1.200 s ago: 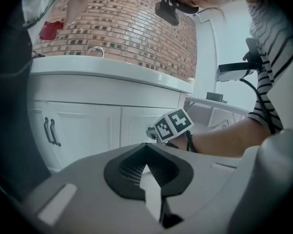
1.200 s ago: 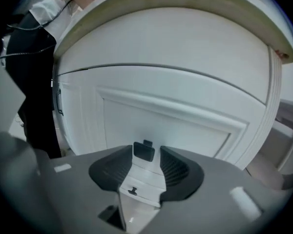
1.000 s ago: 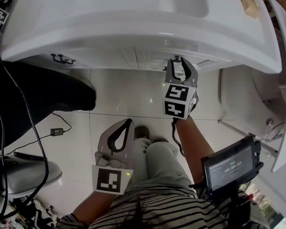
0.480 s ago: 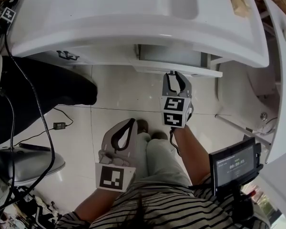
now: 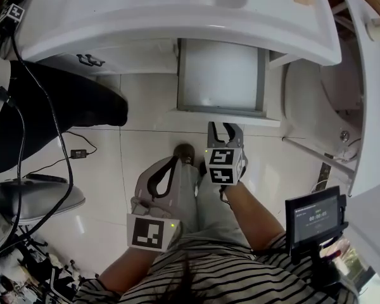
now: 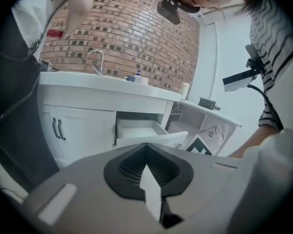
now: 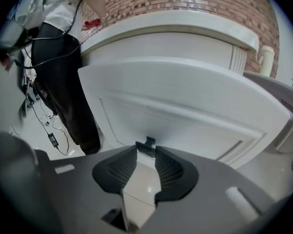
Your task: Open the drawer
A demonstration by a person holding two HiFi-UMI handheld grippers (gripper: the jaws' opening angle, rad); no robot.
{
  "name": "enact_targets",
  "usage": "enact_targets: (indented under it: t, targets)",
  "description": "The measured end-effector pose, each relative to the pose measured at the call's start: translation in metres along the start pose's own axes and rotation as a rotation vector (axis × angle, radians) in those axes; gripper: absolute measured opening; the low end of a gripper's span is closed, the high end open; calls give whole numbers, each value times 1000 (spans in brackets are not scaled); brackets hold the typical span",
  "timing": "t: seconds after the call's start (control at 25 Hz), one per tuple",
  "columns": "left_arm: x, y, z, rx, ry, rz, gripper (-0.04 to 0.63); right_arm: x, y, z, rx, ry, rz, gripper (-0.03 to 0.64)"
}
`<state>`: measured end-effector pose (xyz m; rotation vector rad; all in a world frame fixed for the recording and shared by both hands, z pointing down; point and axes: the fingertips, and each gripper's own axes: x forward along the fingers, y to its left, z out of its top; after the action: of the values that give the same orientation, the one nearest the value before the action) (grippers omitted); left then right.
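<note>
**Head view:** The drawer stands pulled out of the vanity at 12 o'clock, its inside bare. The right gripper points to 12 o'clock, with its tips at the drawer's near edge. The left gripper hangs at 7 o'clock from it, over the person's lap, with its tips together.

**Left gripper view:** The left gripper is clenched on nothing. The open drawer shows at 12 o'clock beyond it, with the doors at 10 o'clock.

**Right gripper view:** The right gripper is closing its jaws, grasping the small dark handle between its tips. The drawer front fills the view from 12 to 2 o'clock.
</note>
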<state>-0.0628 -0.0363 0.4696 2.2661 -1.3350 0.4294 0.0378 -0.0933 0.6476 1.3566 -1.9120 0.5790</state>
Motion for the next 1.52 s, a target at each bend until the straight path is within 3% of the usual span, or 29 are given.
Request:
enact_targets:
  t: [0.24, 0.44, 0.56, 0.84, 1.12, 1.28, 1.52]
  targets:
    - [-24, -11, -2, 21, -14, 10, 14, -10, 11, -15, -16, 12, 21, 110]
    - [-42, -23, 1, 32, -6, 27, 14, -16, 5, -14, 52, 60, 28, 118]
    - [-62, -38, 15, 33, -26, 40, 14, -52, -1, -2, 105, 49, 26, 46]
    - [-159, -86, 70, 104, -35, 54, 14, -259, 24, 62, 46, -93, 198, 3]
    - [-232, -127, 126, 229, -187, 36, 14, -434, 36, 124, 107, -351, 241, 3]
    - [-297, -153, 126, 224, -281, 7, 14, -513, 75, 110, 133, -445, 219, 3]
    - [-401, -189, 68, 229, -320, -72, 14, -599, 145, 34, 140, -462, 146, 2]
